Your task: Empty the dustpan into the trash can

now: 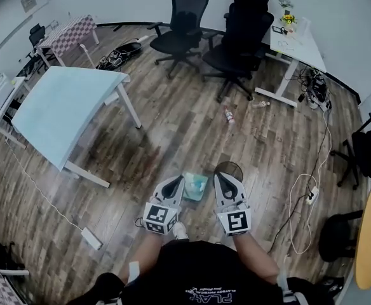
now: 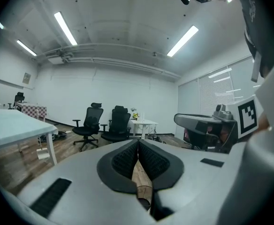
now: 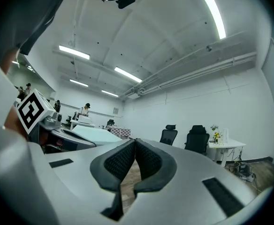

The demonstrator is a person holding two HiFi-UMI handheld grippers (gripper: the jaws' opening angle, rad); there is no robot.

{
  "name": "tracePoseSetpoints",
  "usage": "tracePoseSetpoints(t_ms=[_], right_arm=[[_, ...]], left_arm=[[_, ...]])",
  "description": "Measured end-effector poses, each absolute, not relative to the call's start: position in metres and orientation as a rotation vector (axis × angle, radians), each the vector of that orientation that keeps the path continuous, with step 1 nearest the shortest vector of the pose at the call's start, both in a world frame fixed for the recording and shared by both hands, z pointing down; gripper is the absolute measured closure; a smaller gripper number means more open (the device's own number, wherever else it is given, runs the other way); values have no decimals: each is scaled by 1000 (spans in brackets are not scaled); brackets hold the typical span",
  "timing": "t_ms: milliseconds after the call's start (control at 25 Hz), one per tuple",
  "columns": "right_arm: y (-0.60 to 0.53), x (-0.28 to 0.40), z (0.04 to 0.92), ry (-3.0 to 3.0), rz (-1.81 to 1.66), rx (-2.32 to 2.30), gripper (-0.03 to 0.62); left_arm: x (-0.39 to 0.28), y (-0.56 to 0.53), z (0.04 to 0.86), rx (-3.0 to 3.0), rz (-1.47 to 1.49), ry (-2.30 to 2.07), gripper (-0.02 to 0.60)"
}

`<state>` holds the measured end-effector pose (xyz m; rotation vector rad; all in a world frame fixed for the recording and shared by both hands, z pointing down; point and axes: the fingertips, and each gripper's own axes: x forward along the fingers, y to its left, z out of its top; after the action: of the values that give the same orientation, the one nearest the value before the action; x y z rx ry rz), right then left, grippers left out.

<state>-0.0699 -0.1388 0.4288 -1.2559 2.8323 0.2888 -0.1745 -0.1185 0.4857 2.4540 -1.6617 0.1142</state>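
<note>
Two shut, empty grippers low over a dustpan and trash can in an office.

The wooden floor (image 1: pixel 185 132) bears a pale blue table (image 1: pixel 65 110) at left and black office chairs (image 1: pixel 236 43) at the far side. The dark round trash can (image 1: pixel 229 169) stands just beyond the right gripper (image 1: pixel 227 184). The teal dustpan (image 1: pixel 195 186) lies between it and the left gripper (image 1: pixel 173 186). Both pairs of jaws are pressed together and hold nothing.

You're working in an evenly bright room, lit by long white ceiling strip lights (image 2: pixel 64 27) that flare slightly. Shadows on the brown wooden plank floor (image 1: pixel 173 138) are soft. Every view bows strongly at the edges. Both gripper views have black corners and soft near foregrounds.
</note>
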Motion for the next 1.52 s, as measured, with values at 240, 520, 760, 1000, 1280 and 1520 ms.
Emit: tracePoseSetpoints(t_ms=[240,520,760,1000,1280,1520], right_arm=[[-171,-78,443,2850,275,-1421,571],[-206,-79,449,2866,279,-1406,571],[-228,-70,459,2904,233,-1359,571],[-244,-72,468,2913,190,-1298,571],[-250,-84,498,2976,108,-1233,571],[-250,-92,526,3015,76,-1196,571]], left_arm=[[-206,-156,506,2471,174,-1632,558],[-208,-192,523,2464,182,-1583,558],[-203,-195,549,2423,238,-1534,558],[-204,-207,564,2374,301,-1552,558],[-212,-209,607,2242,399,-1543,558],[-217,-197,664,2131,527,-1475,557]])
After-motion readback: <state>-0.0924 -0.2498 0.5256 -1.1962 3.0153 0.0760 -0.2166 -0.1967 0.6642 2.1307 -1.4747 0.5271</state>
